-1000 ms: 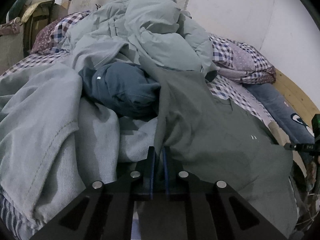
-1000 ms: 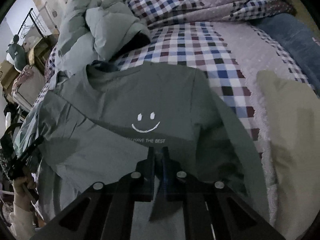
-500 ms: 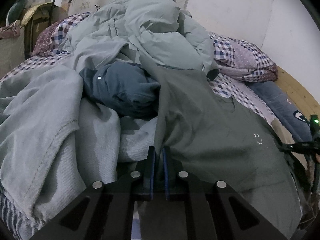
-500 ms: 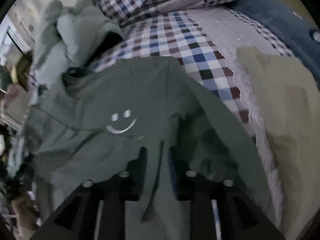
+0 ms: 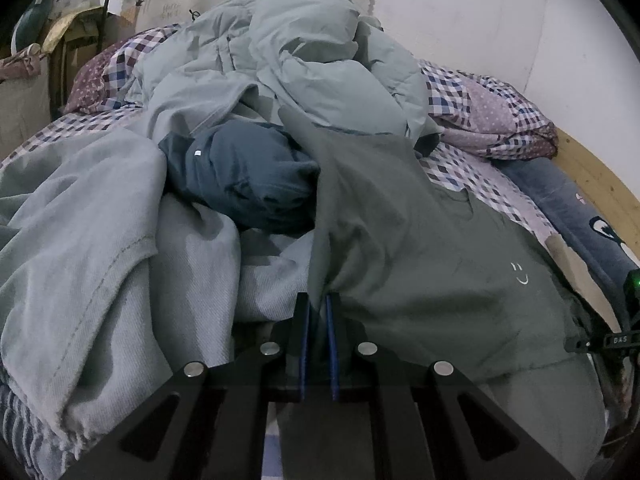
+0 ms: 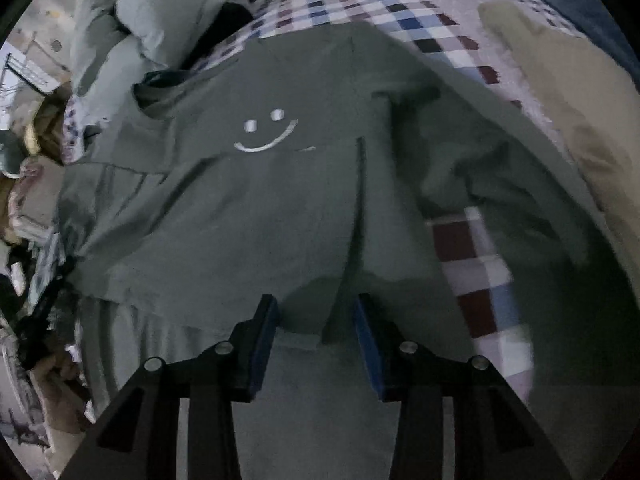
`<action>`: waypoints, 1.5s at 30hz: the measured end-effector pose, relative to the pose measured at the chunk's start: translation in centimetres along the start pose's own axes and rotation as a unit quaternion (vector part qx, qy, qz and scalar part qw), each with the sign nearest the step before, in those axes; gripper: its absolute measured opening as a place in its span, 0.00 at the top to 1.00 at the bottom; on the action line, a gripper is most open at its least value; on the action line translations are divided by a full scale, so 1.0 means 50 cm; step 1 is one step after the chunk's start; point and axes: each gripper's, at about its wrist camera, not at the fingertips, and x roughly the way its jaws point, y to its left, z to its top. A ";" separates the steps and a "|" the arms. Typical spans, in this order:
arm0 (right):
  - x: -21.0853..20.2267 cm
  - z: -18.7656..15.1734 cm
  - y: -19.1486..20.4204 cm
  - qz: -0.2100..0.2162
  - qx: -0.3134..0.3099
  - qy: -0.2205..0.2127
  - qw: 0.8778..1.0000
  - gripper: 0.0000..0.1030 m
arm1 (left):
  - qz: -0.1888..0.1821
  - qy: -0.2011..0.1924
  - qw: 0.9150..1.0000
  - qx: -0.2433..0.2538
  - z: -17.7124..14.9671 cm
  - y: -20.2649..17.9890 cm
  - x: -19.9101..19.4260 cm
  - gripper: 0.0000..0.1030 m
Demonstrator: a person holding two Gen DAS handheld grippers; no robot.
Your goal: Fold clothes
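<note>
In the left wrist view, the left claw (image 5: 318,304) was pinched tight on an edge of the dark green cotton T-shirt with a small white smiley print (image 5: 432,264), probably to anchor that side while the cloth lay spread toward the right side of the bed. The bed's checked quilt (image 5: 456,168) showed beyond the shirt, and a crumpled dark blue garment (image 5: 244,184) and a pale grey knitted sweater (image 5: 80,240) lay heaped toward the bed's left side, seemingly waiting their turn. A bulky pale green duvet (image 5: 304,68) was piled at the far end. In the right wrist view, the right claw (image 6: 316,320) stood spread apart, its blue pads on either side of a shirt fold but not gripping it, so that edge rested on the bed; the image was blurred there.
</note>
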 end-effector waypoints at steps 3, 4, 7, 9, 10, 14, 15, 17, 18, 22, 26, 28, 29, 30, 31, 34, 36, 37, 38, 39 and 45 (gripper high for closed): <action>-0.002 -0.003 0.007 -0.004 -0.015 -0.003 1.000 0.77 | 0.003 0.001 1.000 0.003 0.000 -0.003 0.001 0.93; -0.003 -0.004 0.007 -0.011 -0.018 -0.008 1.000 0.92 | 0.003 0.001 1.000 0.003 0.001 -0.002 0.001 0.93; -0.005 -0.005 0.004 -0.015 -0.022 -0.017 1.000 0.97 | 0.003 0.002 1.000 0.004 0.000 -0.002 0.002 0.93; -0.009 -0.008 0.003 -0.027 -0.026 -0.022 0.999 0.98 | 0.005 0.003 1.000 0.006 -0.001 -0.005 0.002 0.93; -0.009 -0.009 0.001 -0.029 -0.025 -0.023 0.999 0.98 | 0.007 0.004 1.000 0.008 -0.002 -0.006 0.003 0.93; -0.023 -0.023 -0.025 -0.047 -0.007 -0.012 0.999 0.94 | 0.017 0.007 1.000 0.016 -0.002 -0.012 0.004 0.93; -0.032 -0.028 -0.031 -0.043 0.001 -0.015 0.999 0.94 | 0.018 0.007 1.000 0.015 -0.001 -0.013 0.004 0.93; -0.066 -0.045 -0.046 -0.021 0.017 -0.039 0.999 0.92 | 0.022 0.006 1.000 0.014 0.002 -0.015 0.003 0.91; -0.084 -0.054 -0.051 -0.014 0.021 -0.054 0.998 0.91 | 0.026 0.004 1.000 0.014 0.004 -0.017 0.001 0.89; -0.181 -0.118 -0.076 -0.026 0.016 -0.140 0.990 0.64 | 0.041 -0.013 0.999 0.018 0.009 -0.024 -0.023 0.74; -0.273 -0.202 -0.101 -0.075 -0.007 -0.228 0.971 0.60 | 0.047 -0.044 0.998 0.022 0.015 -0.036 -0.061 0.43; -0.316 -0.247 -0.123 -0.093 -0.004 -0.274 0.957 0.59 | 0.037 -0.063 0.997 0.030 0.016 -0.049 -0.083 0.36; -0.336 -0.268 -0.138 -0.102 0.002 -0.296 0.950 0.56 | 0.029 -0.072 0.996 0.035 0.014 -0.059 -0.094 0.31; -0.353 -0.290 -0.153 -0.108 0.014 -0.317 0.942 0.53 | 0.020 -0.080 0.996 0.041 0.011 -0.071 -0.106 0.28; -0.368 -0.311 -0.172 -0.109 0.033 -0.335 0.935 0.43 | 0.011 -0.087 0.995 0.044 0.008 -0.082 -0.115 0.27; -0.399 -0.365 -0.225 -0.093 0.085 -0.383 0.915 0.25 | -0.026 -0.098 0.993 0.057 -0.012 -0.127 -0.143 0.21; -0.418 -0.395 -0.257 -0.087 0.112 -0.409 0.901 0.22 | -0.047 -0.098 0.991 0.073 -0.033 -0.169 -0.160 0.20; -0.426 -0.407 -0.271 -0.091 0.121 -0.417 0.896 0.21 | -0.058 -0.098 0.990 0.081 -0.044 -0.189 -0.168 0.20; -0.430 -0.418 -0.285 -0.095 0.132 -0.424 0.891 0.20 | -0.069 -0.098 0.989 0.090 -0.055 -0.210 -0.176 0.19; -0.435 -0.430 -0.299 -0.099 0.142 -0.430 0.886 0.19 | -0.079 -0.096 0.987 0.098 -0.067 -0.233 -0.184 0.19; -0.467 -0.486 -0.378 -0.078 0.193 -0.454 0.866 0.13 | -0.134 -0.072 0.977 0.151 -0.160 -0.390 -0.224 0.19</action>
